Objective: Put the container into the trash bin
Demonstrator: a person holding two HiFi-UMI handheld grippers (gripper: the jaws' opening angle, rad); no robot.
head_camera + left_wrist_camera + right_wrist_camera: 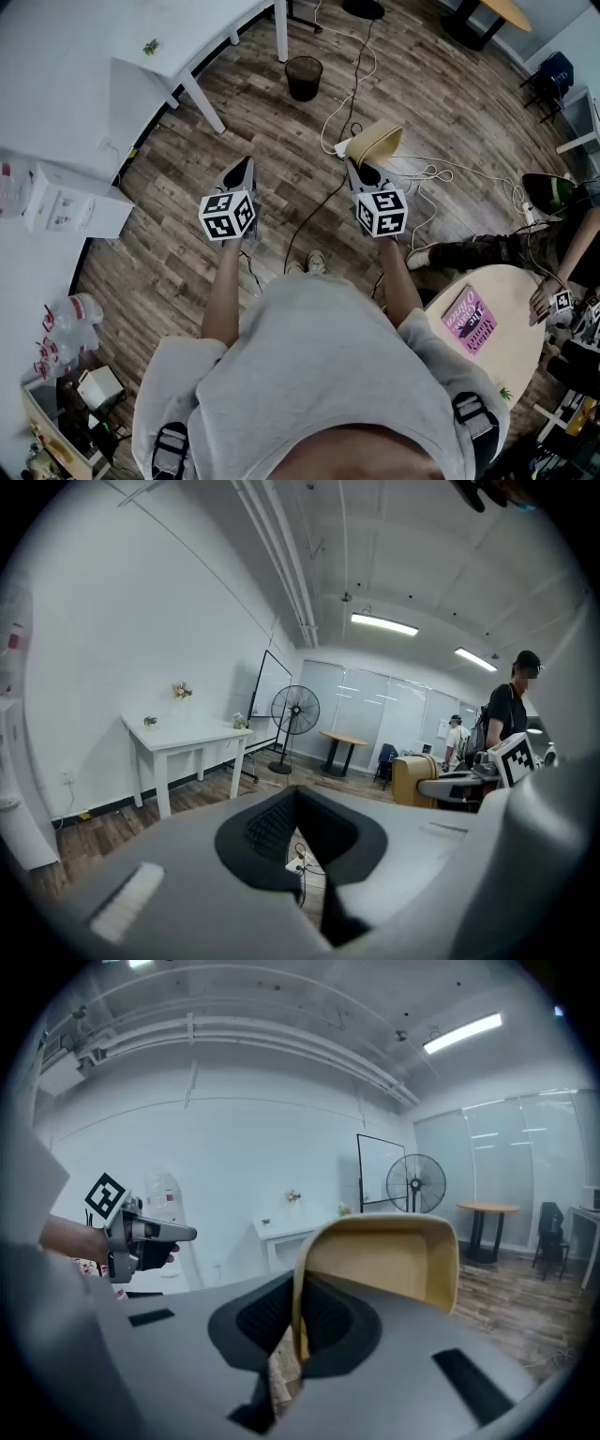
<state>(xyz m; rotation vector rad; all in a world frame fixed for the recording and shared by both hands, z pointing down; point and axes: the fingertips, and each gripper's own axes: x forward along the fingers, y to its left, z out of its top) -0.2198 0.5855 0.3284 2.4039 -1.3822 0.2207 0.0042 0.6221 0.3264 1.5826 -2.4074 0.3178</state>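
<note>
A tan, tub-shaped container (379,141) hangs in the air over the wood floor, with my right gripper (357,168) shut on its wall. In the right gripper view the container (384,1260) rises upright from between the closed jaws of the right gripper (298,1288). The black mesh trash bin (303,77) stands on the floor ahead, beside a white table's leg, well beyond both grippers. My left gripper (245,167) is held level with the right one, shut and empty; its jaws meet at the tips of the left gripper (295,795). From there the container (412,778) shows at the right.
A white table (178,42) stands at the far left. White cables and a power strip (342,147) lie on the floor under the container. A round wooden table (511,323) with a pink book and a seated person (487,251) are at right. A fan (294,711) stands far off.
</note>
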